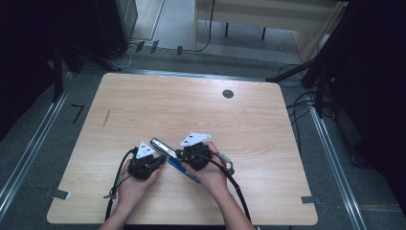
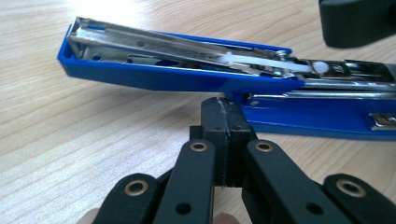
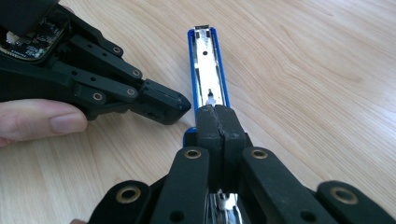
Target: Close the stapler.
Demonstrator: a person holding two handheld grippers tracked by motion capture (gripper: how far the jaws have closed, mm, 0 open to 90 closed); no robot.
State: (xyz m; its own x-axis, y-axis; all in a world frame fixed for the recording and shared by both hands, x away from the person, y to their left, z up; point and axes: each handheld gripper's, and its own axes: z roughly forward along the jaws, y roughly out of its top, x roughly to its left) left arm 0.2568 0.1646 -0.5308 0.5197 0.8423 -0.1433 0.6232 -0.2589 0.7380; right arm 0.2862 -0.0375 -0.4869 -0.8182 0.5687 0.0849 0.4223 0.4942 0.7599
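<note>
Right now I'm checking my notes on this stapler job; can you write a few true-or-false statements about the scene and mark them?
1. The stapler is blue and swung open. True.
2. The left gripper has its jaws spread wide. False: they are pressed together, just short of the stapler.
3. The table is wooden. True.
4. The right gripper rests far from the stapler. False: its closed jaws sit over the stapler's metal channel.
5. A stack of paper lies beside the stapler. False: the wood around it is bare.
</note>
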